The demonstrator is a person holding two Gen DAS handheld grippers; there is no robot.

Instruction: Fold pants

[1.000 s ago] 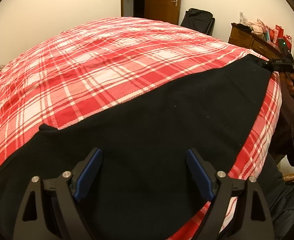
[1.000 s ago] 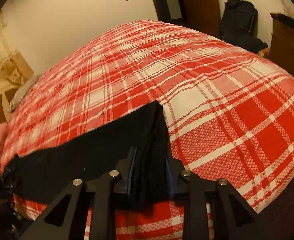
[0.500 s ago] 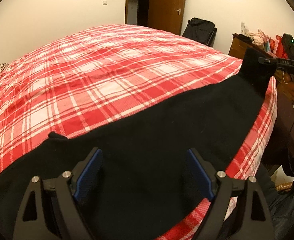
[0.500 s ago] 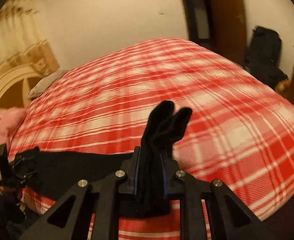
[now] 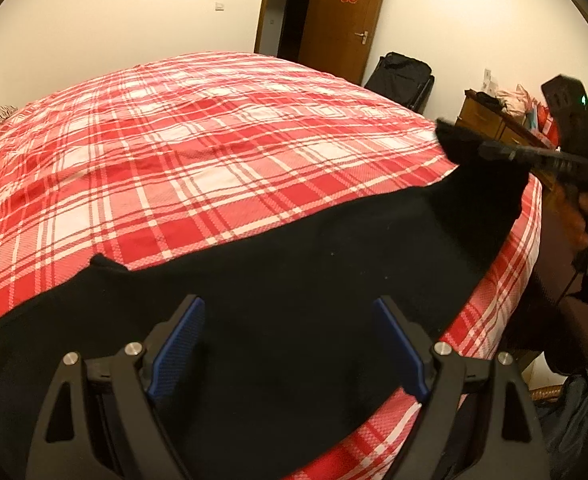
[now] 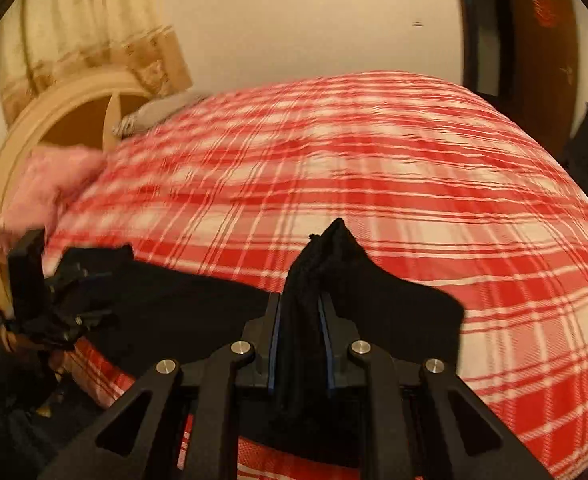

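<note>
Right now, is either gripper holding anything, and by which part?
The right gripper pinches the black pants at a bunched corner of one end. The left gripper hangs open over them, holding nothing.

The left tongs point down at a slant with their blue pads spread wide apart, nothing pinched between them, black pants lying beneath. The right tongs are clamped tight on a bunched end of the pants, fabric poking up past the tips; their jaws have just been closing further on it. From the left camera, the right tongs show at the far right edge, gripped by a hand and carrying that end lifted off the bed.
</note>
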